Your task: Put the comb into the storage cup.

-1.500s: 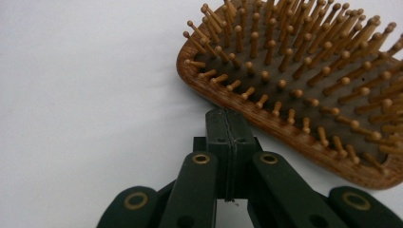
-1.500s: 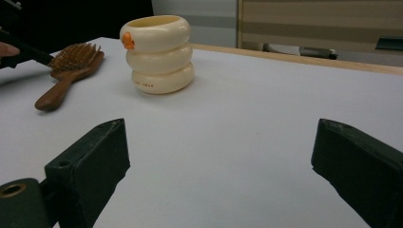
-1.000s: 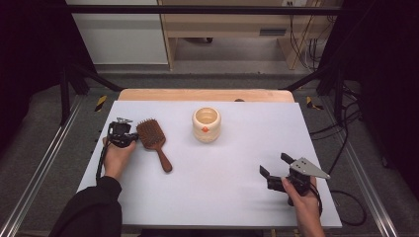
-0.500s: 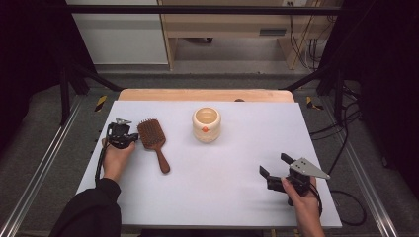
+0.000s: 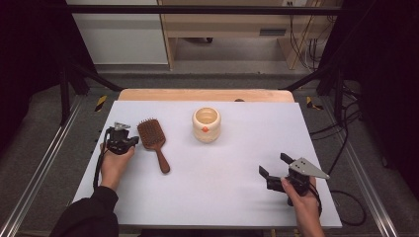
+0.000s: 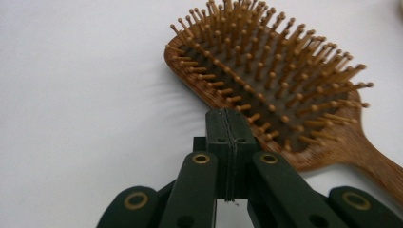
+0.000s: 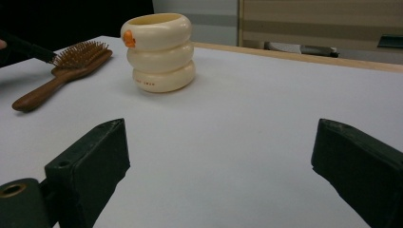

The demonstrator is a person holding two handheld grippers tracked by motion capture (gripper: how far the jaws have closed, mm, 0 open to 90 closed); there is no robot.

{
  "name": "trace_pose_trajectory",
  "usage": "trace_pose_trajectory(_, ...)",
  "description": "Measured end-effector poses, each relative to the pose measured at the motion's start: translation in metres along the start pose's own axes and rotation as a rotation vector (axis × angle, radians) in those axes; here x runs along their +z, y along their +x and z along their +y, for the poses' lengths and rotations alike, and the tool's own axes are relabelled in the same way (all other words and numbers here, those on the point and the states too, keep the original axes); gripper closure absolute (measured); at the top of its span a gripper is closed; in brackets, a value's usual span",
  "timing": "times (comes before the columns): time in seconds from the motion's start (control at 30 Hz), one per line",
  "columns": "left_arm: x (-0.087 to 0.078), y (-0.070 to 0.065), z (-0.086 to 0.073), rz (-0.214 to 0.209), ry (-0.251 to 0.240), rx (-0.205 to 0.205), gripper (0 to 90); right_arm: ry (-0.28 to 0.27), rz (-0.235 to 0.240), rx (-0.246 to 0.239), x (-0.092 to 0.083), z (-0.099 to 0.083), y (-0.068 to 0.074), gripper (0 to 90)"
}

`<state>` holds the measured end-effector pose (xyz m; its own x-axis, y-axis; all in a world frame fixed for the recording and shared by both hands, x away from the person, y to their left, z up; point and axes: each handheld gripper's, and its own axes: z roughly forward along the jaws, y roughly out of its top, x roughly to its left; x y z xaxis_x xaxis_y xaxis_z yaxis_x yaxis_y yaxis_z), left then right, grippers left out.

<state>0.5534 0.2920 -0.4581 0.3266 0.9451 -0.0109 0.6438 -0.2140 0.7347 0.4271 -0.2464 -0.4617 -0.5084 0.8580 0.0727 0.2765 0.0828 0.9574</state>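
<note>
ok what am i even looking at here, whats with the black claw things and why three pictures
A person sits at a white table and holds a hand-operated gripper in each hand; there is no robot arm. The high view looks down from above. The other two pictures come from small cameras riding on each gripper, looking along its two black jaws.

On the table lie a wooden hairbrush, bristles up, and a cream cup shaped like three stacked rings with a small orange mark.

The left gripper has its jaws pressed together with nothing between them, right beside the brush head; its own view shows the bristles close up. The right gripper sits near the table's front right with its jaws wide apart, holding nothing, facing the cup.
</note>
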Motion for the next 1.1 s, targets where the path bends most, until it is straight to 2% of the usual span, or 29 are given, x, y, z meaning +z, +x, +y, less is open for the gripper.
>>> trace_pose_trajectory(0.4, -0.013, -0.011, -0.006, -0.023, -0.019, 0.018, 90.0, 0.003, 0.001, -0.001, 0.0, 0.0, 0.001, 5.6)
trace_pose_trajectory(0.7, -0.016, -0.02, -0.007, -0.045, -0.025, 0.032, 90.0, 0.005, 0.001, -0.002, 0.0, 0.0, 0.001, 5.6)
trace_pose_trajectory(1.1, -0.016, -0.043, -0.006, -0.099, -0.03, 0.06, 90.0, 0.004, 0.001, -0.004, 0.001, 0.0, 0.001, 5.5)
